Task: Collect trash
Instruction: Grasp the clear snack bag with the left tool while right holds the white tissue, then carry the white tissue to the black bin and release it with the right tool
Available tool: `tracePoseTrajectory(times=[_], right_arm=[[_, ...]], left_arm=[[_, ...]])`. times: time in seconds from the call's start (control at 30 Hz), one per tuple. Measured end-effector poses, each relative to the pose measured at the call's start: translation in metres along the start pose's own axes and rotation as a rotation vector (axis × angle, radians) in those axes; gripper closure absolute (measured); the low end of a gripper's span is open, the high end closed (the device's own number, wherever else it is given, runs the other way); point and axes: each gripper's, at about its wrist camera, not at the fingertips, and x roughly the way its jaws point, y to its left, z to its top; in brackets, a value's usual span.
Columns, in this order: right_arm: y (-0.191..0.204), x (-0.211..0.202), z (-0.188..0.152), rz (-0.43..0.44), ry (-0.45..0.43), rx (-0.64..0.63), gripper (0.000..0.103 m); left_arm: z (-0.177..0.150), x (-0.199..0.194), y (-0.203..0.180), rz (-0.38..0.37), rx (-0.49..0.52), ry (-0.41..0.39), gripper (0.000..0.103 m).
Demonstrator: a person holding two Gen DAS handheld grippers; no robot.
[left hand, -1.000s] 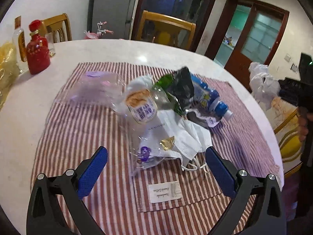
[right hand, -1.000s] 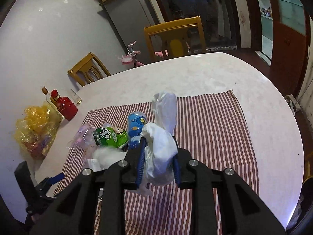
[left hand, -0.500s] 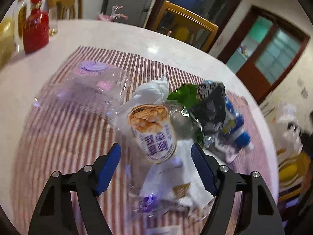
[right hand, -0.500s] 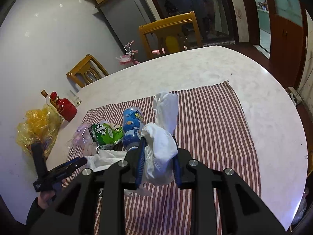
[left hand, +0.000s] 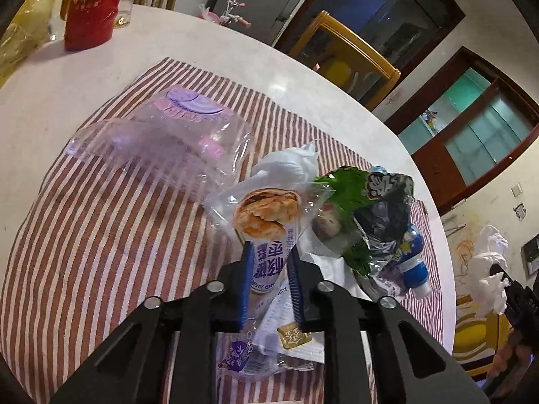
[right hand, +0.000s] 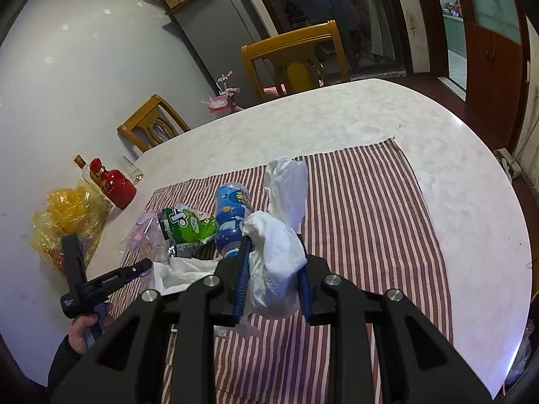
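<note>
My left gripper [left hand: 269,252] is shut on a clear pastry wrapper [left hand: 266,219] with a printed bun and purple text, at the near side of a trash pile on the striped cloth [left hand: 101,235]. The pile holds a green snack bag [left hand: 350,198], a dark foil bag [left hand: 387,215], a blue bottle [left hand: 412,259], white tissue [left hand: 289,165] and a clear purple bag [left hand: 168,141]. My right gripper [right hand: 273,252] is shut on a wad of white tissue [right hand: 279,245], held above the cloth [right hand: 363,219] beside the blue bottle [right hand: 230,215] and green bag [right hand: 188,225].
A red bottle [left hand: 91,17] and a small glass [left hand: 123,17] stand at the table's far left, with a yellow plastic bag [right hand: 64,222] near them. Wooden chairs [right hand: 293,57] stand behind the round marble table [right hand: 471,202]. The left gripper shows in the right view [right hand: 101,282].
My left gripper moved forward into the pile and closed on the pastry wrapper. My right gripper kept its hold on the tissue and barely moved.
</note>
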Motion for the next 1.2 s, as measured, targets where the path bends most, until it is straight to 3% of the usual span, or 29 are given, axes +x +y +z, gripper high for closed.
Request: tracePoseTrajectory(times=[0.33, 0.57, 0.77, 0.93, 1.2], right_arm=[[0.003, -0.009, 0.0, 0.004, -0.016, -0.005, 0.078], [0.014, -0.013, -0.001, 0.022, -0.018, -0.02, 0.078], [0.024, -0.021, -0.001, 0.034, -0.029, -0.034, 0.078], [0.024, -0.027, -0.01, 0.036, -0.027, -0.024, 0.078], [-0.023, -0.095, -0.026, -0.045, -0.128, 0.049, 0.079]], left_arm=[[-0.004, -0.056, -0.013, 0.018, 0.157, -0.091, 0.095], [-0.009, -0.11, -0.028, 0.07, 0.276, -0.229, 0.097], [-0.01, -0.144, -0.054, -0.004, 0.332, -0.275, 0.096], [-0.018, -0.145, -0.093, -0.092, 0.399, -0.273, 0.096], [-0.049, -0.137, -0.179, -0.265, 0.549, -0.244, 0.096]])
